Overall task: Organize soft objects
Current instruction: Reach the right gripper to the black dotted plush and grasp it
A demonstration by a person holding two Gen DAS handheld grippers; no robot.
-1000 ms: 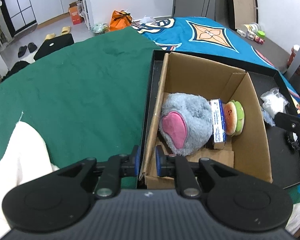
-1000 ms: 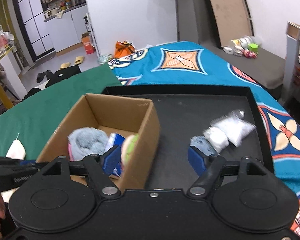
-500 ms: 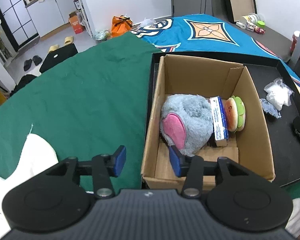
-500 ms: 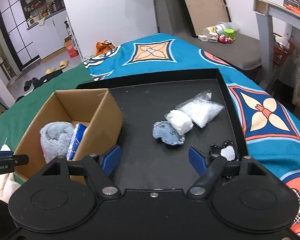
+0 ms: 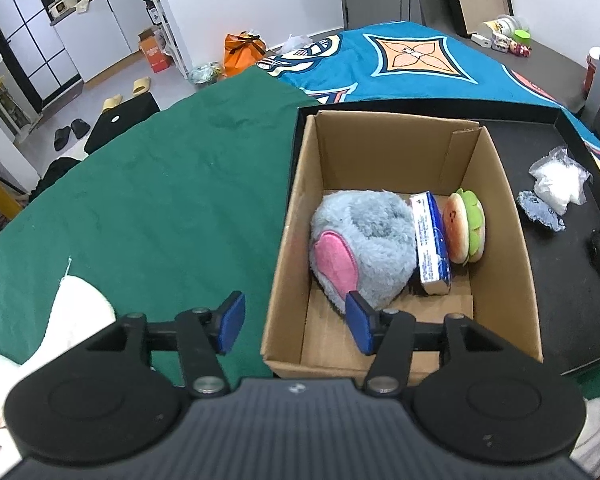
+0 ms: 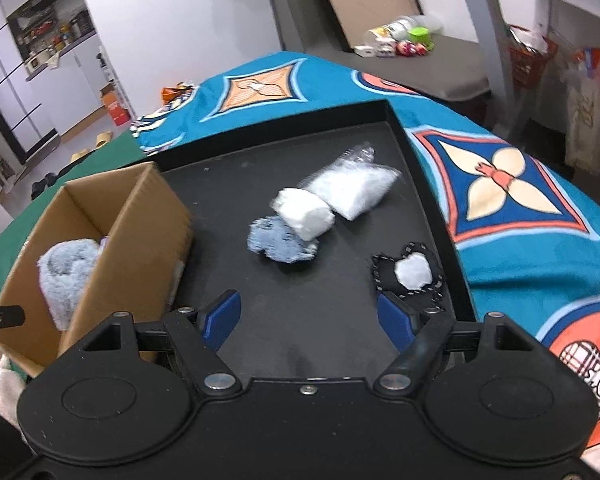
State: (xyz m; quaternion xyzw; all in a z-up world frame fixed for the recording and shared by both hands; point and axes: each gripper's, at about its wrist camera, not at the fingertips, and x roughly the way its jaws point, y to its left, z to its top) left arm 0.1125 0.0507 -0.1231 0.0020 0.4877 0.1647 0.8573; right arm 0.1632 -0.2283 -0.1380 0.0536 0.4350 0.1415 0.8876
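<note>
Three things are already packed in the box (image 5: 500,184): a grey plush (image 5: 364,240), a blue packet (image 5: 430,240) and a burger toy (image 5: 466,228). Four soft items are left on the black tray (image 6: 340,312): a blue patch (image 6: 280,242), a white wad (image 6: 304,216), a clear bag (image 6: 352,188) and a black pouch (image 6: 412,276). The left gripper (image 5: 292,322) is seen opening astride the box's near wall, nothing held; the right gripper (image 6: 308,320) is held wide and empty over the tray. A green cloth (image 5: 160,200) and teal blanket (image 6: 520,200) are spread beneath; a cluttered room is seen behind
</note>
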